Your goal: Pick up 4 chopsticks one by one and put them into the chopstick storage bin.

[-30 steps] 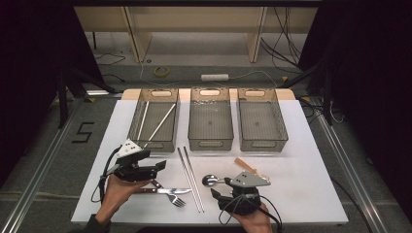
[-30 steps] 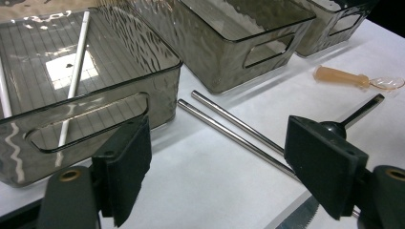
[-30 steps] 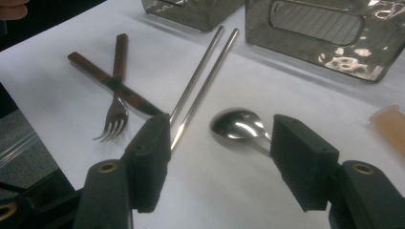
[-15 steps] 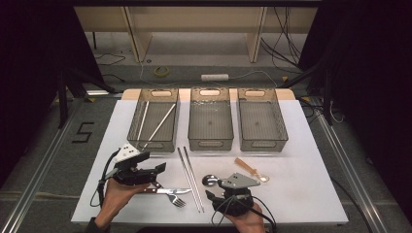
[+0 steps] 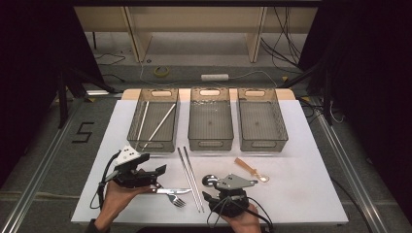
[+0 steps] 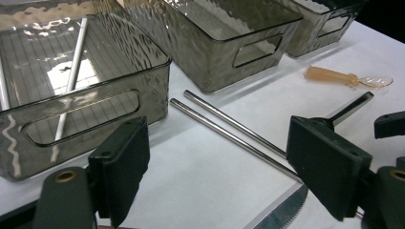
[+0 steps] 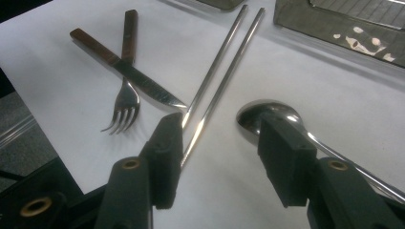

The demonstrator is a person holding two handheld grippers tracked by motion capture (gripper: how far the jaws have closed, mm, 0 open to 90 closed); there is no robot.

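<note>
Against the earlier frame we saw little change: both hands stayed low at the near table edge, and the right gripper (image 7: 217, 148) had just been closing its jaws, with only bare white table (image 5: 311, 145) between them and nothing gripped. Its jaws were part open, one pad at the near tips of the metal chopsticks (image 7: 224, 62), the other over the bowl of the metal spoon (image 7: 267, 114). Chopsticks lay side by side on the table between the hands, long axis running from the near edge away toward the grey bins (image 5: 210, 125), slightly slanted. Spoon bowl sat just right of them, handle under the gripper. Left gripper (image 6: 215, 171) hung wide open, empty, over the knife (image 5: 167, 191) blade, which crossed the fork (image 5: 176, 199). Plastic spoon (image 5: 251, 170) lay apart, farther right.
</note>
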